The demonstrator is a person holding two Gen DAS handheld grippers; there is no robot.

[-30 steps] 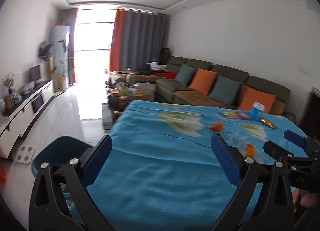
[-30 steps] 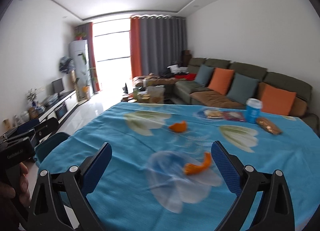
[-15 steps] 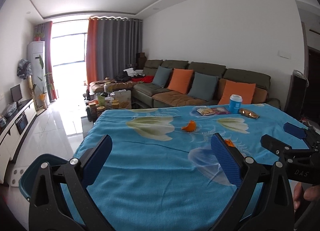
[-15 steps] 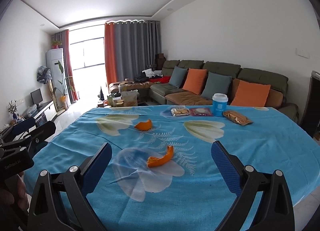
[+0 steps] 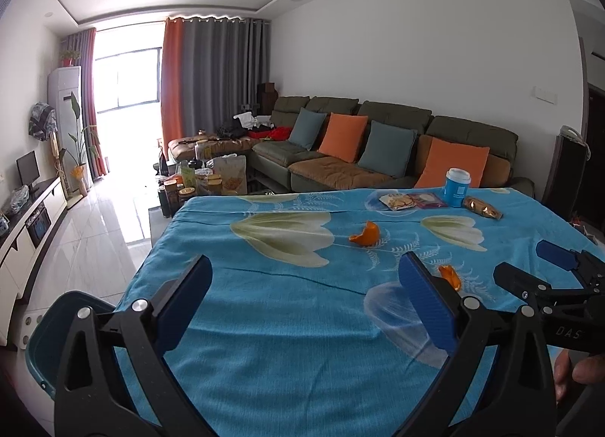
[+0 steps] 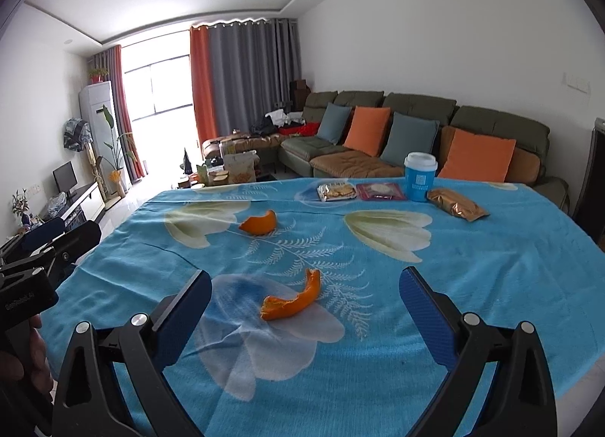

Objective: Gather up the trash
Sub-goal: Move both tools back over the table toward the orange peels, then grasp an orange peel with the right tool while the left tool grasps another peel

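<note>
At the bottom of the right wrist view, the right hand-held gripper (image 6: 304, 318) has its blue pads spread wide with nothing between them but the cloth-covered counter (image 6: 491, 278). Just beyond the pads, low in the centre of the frame, a curved strip of orange peel (image 6: 293, 301) lies on the pale flower print of the blue cloth. The left hand-held gripper (image 5: 304, 302) fills the bottom of its own view in the same gaping state, holding nothing, with bare blue cloth between its pads. Its right pad partly hides the near peel. In the lower left corner of that view the rim of a dark teal bin (image 5: 41, 327) shows beside the counter's edge.

Farther in, at mid-frame left of centre in the right wrist view, a second orange peel (image 6: 258, 223) sits well apart from the first. Along the far edge, in the upper right of the cloth, lie a clear snack packet (image 6: 336, 191), a pink wrapper (image 6: 381, 190) just beside it, a blue paper cup (image 6: 419, 177) standing upright with a white lid, and a gold foil packet (image 6: 456, 205) near the cup's right side.

Behind the counter a green sofa (image 6: 416, 123) with orange and grey cushions runs along the right wall.
</note>
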